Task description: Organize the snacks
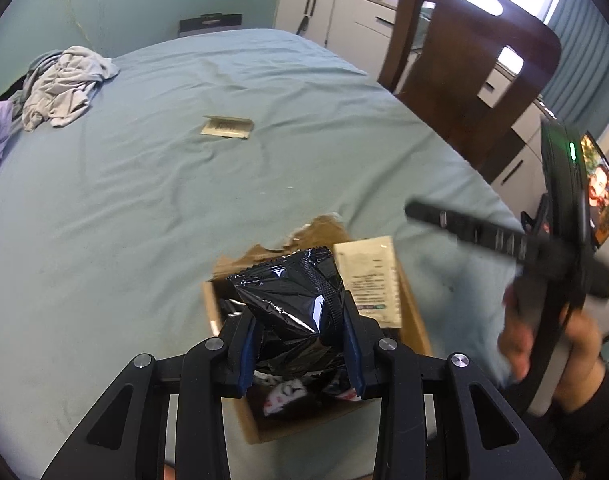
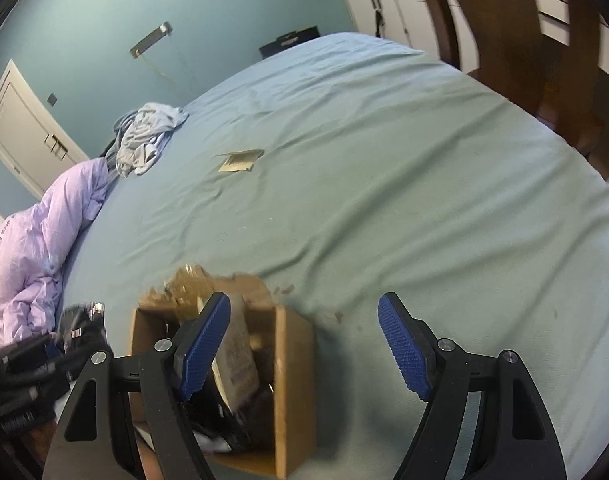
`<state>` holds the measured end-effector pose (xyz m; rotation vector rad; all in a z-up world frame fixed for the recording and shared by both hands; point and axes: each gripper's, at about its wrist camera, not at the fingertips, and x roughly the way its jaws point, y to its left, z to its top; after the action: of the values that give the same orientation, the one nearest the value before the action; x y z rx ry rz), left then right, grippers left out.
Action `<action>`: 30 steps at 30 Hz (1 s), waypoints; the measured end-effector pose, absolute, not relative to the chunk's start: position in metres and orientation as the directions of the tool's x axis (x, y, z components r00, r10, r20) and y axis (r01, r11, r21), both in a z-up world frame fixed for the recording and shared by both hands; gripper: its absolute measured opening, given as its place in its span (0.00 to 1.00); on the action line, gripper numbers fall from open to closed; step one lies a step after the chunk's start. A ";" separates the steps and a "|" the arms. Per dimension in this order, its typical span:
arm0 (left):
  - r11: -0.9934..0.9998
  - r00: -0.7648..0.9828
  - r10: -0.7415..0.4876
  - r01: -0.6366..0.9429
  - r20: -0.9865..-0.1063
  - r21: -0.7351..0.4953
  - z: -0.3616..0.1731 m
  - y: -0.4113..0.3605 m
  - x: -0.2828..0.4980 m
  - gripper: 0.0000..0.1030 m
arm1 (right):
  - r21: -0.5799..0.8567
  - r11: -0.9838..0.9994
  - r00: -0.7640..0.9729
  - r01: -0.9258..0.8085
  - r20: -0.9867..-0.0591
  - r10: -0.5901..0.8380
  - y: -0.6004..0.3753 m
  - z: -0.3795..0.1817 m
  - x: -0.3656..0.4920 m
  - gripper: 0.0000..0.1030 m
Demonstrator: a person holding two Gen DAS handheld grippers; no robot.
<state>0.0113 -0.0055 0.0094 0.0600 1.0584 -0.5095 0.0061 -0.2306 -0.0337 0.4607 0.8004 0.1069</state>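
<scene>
My left gripper (image 1: 300, 320) is shut on a shiny black snack packet (image 1: 294, 308) and holds it just above an open cardboard box (image 1: 414, 320). The box holds a beige sachet (image 1: 370, 280) standing upright and other dark packets. Another beige sachet (image 1: 227, 126) lies flat farther out on the bed. My right gripper (image 2: 304, 344) is open and empty, hovering to the right of the box (image 2: 294, 380); its left finger overlaps the box opening. The far sachet (image 2: 240, 160) shows in the right wrist view too. The right gripper (image 1: 504, 240) appears blurred in the left wrist view.
Everything sits on a bed with a pale green sheet (image 1: 184, 200). A crumpled grey garment (image 1: 64, 84) and a lilac duvet (image 2: 44, 232) lie at the far left. A dark wooden chair (image 1: 464, 64) stands at the bed's right edge, white cabinets (image 1: 324, 8) behind.
</scene>
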 end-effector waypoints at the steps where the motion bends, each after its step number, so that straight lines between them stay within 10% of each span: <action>1: 0.884 0.387 -0.372 0.423 -0.843 -0.196 0.010 -0.004 0.013 0.34 | 0.433 0.899 0.692 0.067 -0.669 0.271 -0.231 -0.027 0.019 0.74; 8: 0.889 0.376 -0.391 0.391 -0.840 -0.238 0.008 0.008 0.030 0.34 | 0.532 0.846 0.643 0.023 -0.656 0.395 -0.232 0.010 0.111 0.74; 27: 0.872 0.319 -0.458 0.341 -0.830 -0.350 -0.005 0.020 0.048 0.34 | 0.098 0.992 0.440 -0.073 -0.890 0.121 -0.108 -0.064 0.360 0.73; 30: 0.870 0.308 -0.465 0.334 -0.830 -0.364 -0.006 0.020 0.052 0.34 | 0.062 0.992 0.487 -0.111 -0.867 0.109 -0.090 -0.070 0.365 0.50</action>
<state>0.0515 0.0196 -0.0064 -0.1317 1.1414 -0.5305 0.3648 -0.0898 -0.0701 -0.0023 1.0538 0.1338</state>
